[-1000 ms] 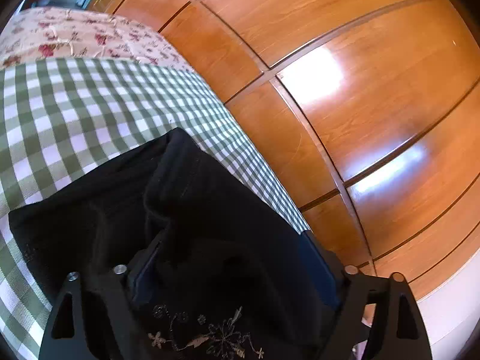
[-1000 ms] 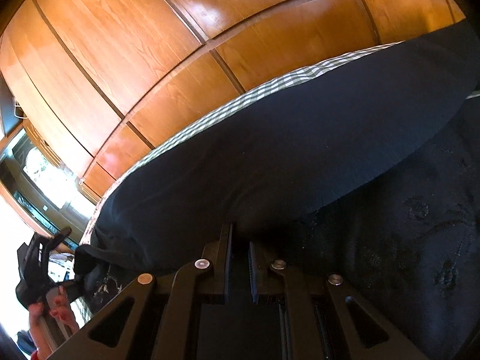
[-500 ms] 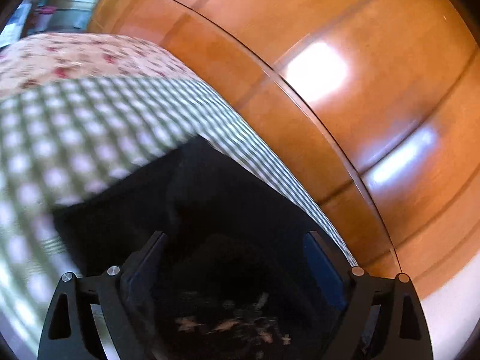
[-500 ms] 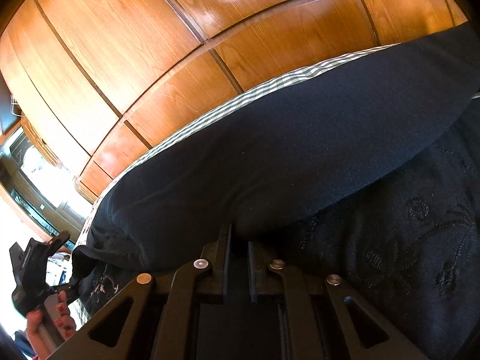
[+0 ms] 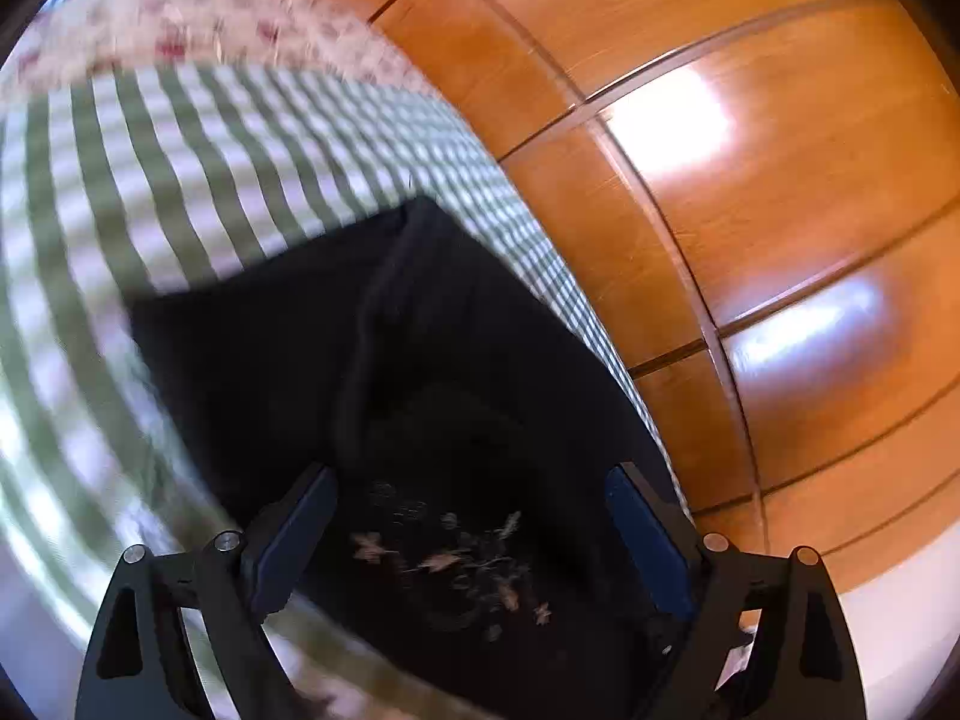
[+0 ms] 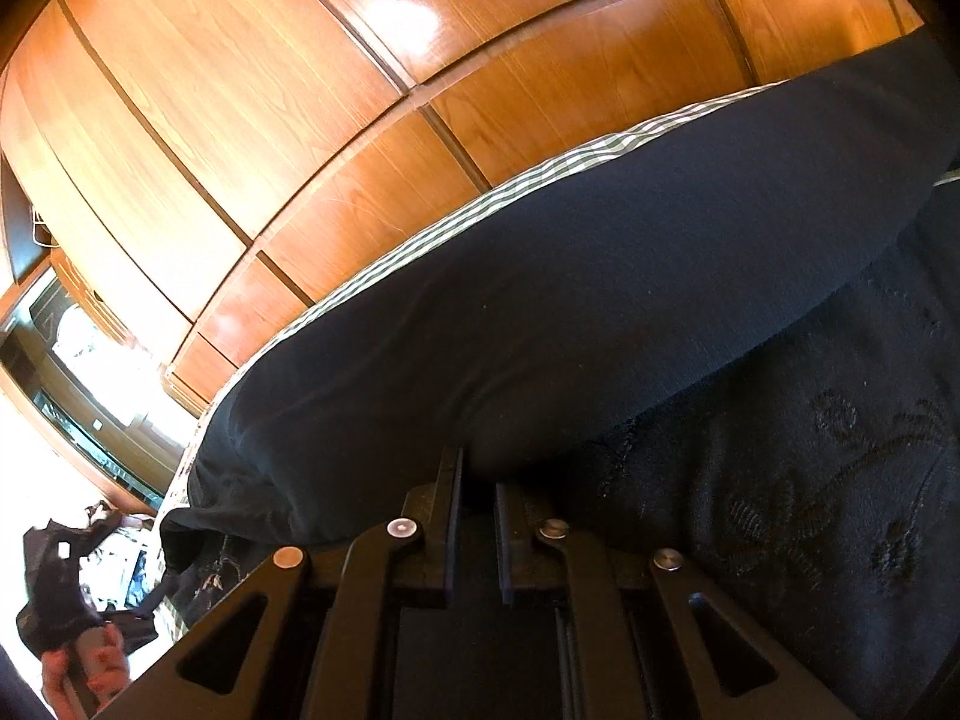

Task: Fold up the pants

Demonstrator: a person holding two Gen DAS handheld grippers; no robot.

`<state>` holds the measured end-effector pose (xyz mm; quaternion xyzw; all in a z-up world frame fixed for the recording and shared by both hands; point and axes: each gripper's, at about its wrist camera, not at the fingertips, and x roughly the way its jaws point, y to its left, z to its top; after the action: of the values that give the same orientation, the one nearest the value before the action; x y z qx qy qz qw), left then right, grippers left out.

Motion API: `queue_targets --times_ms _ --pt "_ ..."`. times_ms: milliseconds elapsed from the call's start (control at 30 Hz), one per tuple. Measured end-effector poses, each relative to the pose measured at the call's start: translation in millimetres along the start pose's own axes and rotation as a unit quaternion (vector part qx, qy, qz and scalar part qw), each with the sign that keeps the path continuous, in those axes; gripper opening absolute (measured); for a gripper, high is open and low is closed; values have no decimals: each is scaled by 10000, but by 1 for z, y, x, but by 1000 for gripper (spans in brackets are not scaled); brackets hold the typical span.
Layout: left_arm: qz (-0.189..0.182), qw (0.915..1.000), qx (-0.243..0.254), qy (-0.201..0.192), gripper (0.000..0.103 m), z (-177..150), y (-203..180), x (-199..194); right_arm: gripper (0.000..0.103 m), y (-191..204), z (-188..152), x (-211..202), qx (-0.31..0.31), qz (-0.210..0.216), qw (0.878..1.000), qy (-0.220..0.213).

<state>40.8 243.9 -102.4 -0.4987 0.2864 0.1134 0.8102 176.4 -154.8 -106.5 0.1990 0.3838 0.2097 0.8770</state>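
Black pants [image 5: 420, 360] with pale floral embroidery lie on a green-and-white checked cloth [image 5: 150, 180]. In the left wrist view my left gripper [image 5: 474, 516] is open, its blue-padded fingers [image 5: 294, 528] wide apart just above the embroidered end of the pants. In the right wrist view the pants [image 6: 570, 300] lie folded over, a plain layer on top of an embroidered layer. My right gripper [image 6: 477, 480] is shut on the edge of the plain top layer. My left gripper [image 6: 54, 594] and the hand that holds it show at the far left.
A glossy wooden wardrobe wall [image 5: 750, 210] runs along the far side of the bed. A floral bedspread [image 5: 180, 24] lies beyond the checked cloth. A bright window [image 6: 84, 336] and dark cabinet stand at the left in the right wrist view.
My left gripper has let go of the pants and pulled back and up; more of the checked cloth shows. My right gripper has stayed shut on the fold, almost still.
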Motion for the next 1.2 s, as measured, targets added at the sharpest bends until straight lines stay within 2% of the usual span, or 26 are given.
queue_targets --times_ms 33,100,167,233,267,300,367,500,600,700,833,900,967,1067,1200 --pt "22 9999 -139 56 92 2 -2 9 8 -1 0 -1 13 19 10000 -2" --pt "220 9990 -383 -102 92 8 -3 22 8 -2 0 -1 26 34 10000 -5" --pt "395 9976 -531 -185 84 15 -1 28 8 -3 0 -2 32 43 10000 -6" --pt "506 9953 -690 -457 62 22 -1 28 8 -5 0 -2 43 53 10000 -1" --pt "702 9939 -701 -491 30 26 0 30 8 -6 0 -3 52 64 10000 4" --pt "865 9930 -688 -420 26 28 1 33 8 -6 0 -2 61 71 10000 10" --pt "729 9945 -651 -369 22 30 2 35 8 -7 2 -2 87 63 9999 52" --pt "547 9973 -145 -467 19 33 -9 20 8 1 9 -8 54 -30 10000 56" --pt "235 9982 237 -502 19 38 -21 2 8 17 17 -30 -135 105 9995 -250" --pt "-12 9965 584 -603 19 40 -29 -17 8 41 26 -56 -583 189 9971 -454" --pt "47 9928 967 -706 19 44 -17 -34 8 70 18 -84 -1182 340 9909 -544" --pt "172 9939 882 -632 19 47 -6 -30 8 80 3 -88 -1447 347 9878 -469" --pt "118 9969 578 -519 19 49 14 -28 8 82 -14 -84 -1578 235 9867 -322" --pt "178 9976 524 -405 19 45 29 -23 8 71 -31 -72 -1347 202 9907 -58" --pt "252 9979 516 -286 19 37 38 -21 8 64 -46 -64 -1306 85 9914 57"
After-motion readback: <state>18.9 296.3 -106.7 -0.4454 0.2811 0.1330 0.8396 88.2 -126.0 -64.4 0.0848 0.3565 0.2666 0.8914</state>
